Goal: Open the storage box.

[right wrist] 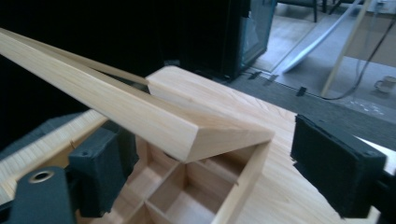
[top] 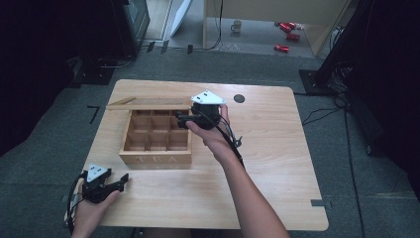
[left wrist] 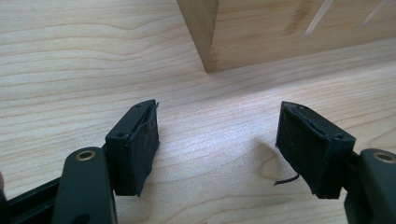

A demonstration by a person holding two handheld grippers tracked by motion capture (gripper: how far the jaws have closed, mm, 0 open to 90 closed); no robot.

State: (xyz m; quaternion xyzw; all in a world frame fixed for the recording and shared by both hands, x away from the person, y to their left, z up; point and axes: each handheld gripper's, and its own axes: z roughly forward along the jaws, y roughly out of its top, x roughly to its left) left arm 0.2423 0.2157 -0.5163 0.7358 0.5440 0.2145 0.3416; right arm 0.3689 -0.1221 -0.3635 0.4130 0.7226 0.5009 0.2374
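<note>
A wooden tea box [top: 156, 157] marked TEA stands left of the table's middle, with its divided compartments [top: 154, 134] showing empty. Its hinged lid [top: 148, 102] is raised at the back edge. My right gripper [top: 181, 119] hovers at the box's back right corner, open. In the right gripper view the tilted lid's corner [right wrist: 196, 135] lies between the gripper's [right wrist: 219, 163] spread jaws without touching either pad. My left gripper [top: 122, 181] rests low at the table's front left, open and holding nothing. In the left gripper view this gripper [left wrist: 217, 149] points toward the box's front corner [left wrist: 210, 42].
The light wooden table [top: 277, 163] has bare room to the right and in front of the box. A small dark round spot [top: 239, 98] sits near its far edge. On the floor beyond are a mug [top: 236, 26], red objects [top: 287, 29] and cables.
</note>
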